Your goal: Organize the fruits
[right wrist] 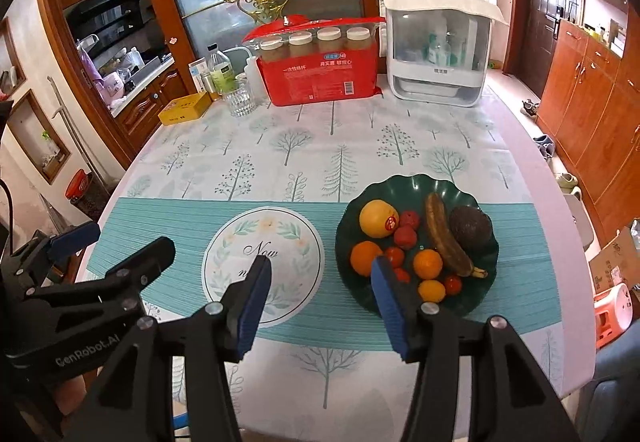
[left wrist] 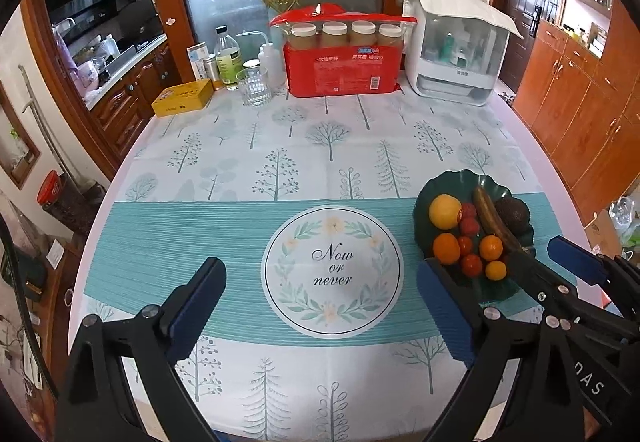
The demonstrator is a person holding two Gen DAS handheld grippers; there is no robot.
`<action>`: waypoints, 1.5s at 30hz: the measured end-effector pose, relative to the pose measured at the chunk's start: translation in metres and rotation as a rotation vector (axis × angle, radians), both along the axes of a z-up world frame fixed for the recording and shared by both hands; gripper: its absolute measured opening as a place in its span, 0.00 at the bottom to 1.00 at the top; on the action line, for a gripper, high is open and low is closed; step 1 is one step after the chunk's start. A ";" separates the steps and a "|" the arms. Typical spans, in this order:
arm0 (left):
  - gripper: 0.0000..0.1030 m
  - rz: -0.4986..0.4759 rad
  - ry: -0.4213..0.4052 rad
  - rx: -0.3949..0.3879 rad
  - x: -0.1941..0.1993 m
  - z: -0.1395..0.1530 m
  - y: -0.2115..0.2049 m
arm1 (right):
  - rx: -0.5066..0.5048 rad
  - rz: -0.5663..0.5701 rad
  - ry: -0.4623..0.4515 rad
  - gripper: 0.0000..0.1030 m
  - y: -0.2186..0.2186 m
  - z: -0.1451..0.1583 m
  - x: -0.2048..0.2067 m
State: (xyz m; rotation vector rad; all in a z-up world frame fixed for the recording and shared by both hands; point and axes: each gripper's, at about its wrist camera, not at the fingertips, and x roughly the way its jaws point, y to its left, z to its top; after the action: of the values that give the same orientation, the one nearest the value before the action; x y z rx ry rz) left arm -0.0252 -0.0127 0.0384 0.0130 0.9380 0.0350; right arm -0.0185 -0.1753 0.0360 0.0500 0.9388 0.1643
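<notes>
While both tools hang tilted steeply down over the near edge, the round table with its white-and-teal tree-print cloth fills each view. At its far side stand a red plastic-wrapped pack of white-lidded jars and, to the right, a white cabinet with a clear front. On the right of the teal band sits the dark green scalloped plate, carrying a yellow apple, a brown overripe banana, a dark avocado, oranges and small red fruits. The left gripper hovers above the printed round emblem with its blue-padded fingers spread wide and nothing between them. The right gripper hangs just left of the plate's near rim, fingers parted and empty, its right pad overlapping the plate edge in view.
</notes>
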 end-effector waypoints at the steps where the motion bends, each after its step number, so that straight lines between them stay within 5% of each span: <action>1: 0.93 -0.004 0.001 -0.003 0.000 0.000 0.001 | 0.000 -0.006 0.000 0.51 0.001 0.000 -0.001; 45: 0.93 -0.085 0.033 -0.038 0.012 -0.013 0.020 | -0.025 -0.104 0.013 0.51 0.021 -0.002 -0.008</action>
State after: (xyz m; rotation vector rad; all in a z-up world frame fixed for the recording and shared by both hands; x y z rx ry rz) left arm -0.0135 0.0077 0.0251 0.0187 0.9705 -0.0621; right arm -0.0263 -0.1546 0.0345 0.0764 0.9483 0.0558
